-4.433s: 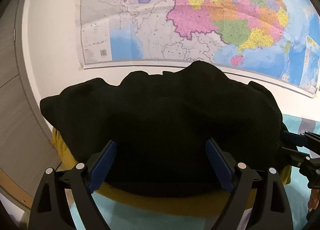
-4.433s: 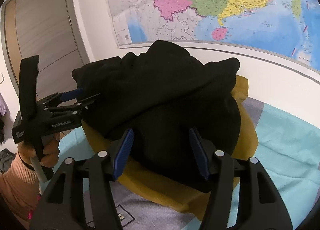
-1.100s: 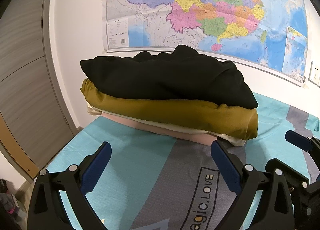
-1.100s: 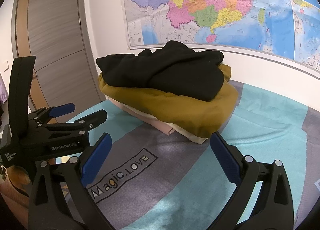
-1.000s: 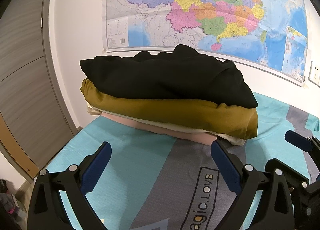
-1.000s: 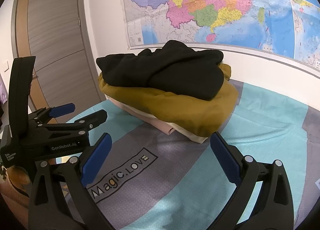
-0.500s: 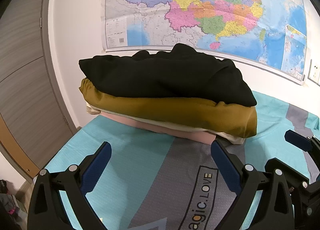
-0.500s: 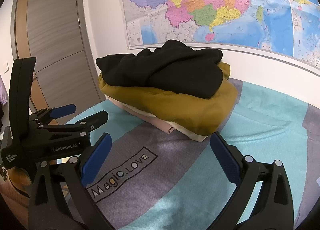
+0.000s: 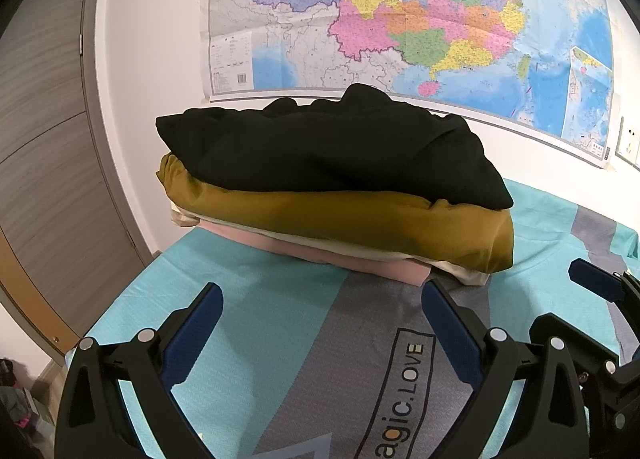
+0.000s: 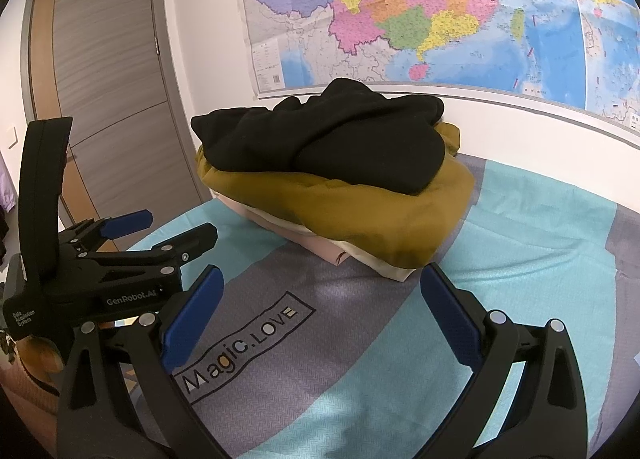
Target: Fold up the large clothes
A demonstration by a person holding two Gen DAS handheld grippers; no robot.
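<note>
At the far left stands a grey wood-grain door (image 10: 104, 91), clear of the work; the bed (image 10: 540, 227), under its teal and grey cover, serves as the folding surface, and the printed "Magic.LOVE" label (image 10: 240, 347) lies on the bare stretch nearest the cameras, a stretch that looks kept free for spreading a garment.

The left gripper (image 10: 160, 229) hangs low over the bed's left side with its jaws parted and nothing between them; the same is plain in its own view, where the left gripper's blue pads frame only bedcover; released, then, and by my reading parked away from the pile.

In the middle, against the wall, sits the stack of folded clothes: a black garment (image 9: 328, 151) on top, a mustard one (image 9: 360, 223) beneath it, then a cream layer (image 9: 460, 273) and a pink one (image 9: 380, 263) at the bottom. Each lies flat on the one below, broadest low down, which I judge is what keeps the heap steady; the black piece is lumpy at its back edge, so it may want squaring.

To the right, the right gripper (image 10: 318, 315) also hovers spread wide and empty, well short of the pile; behind everything a coloured wall map (image 9: 420, 19) fills the wall. With both tools free, the stacking step looks finished.
</note>
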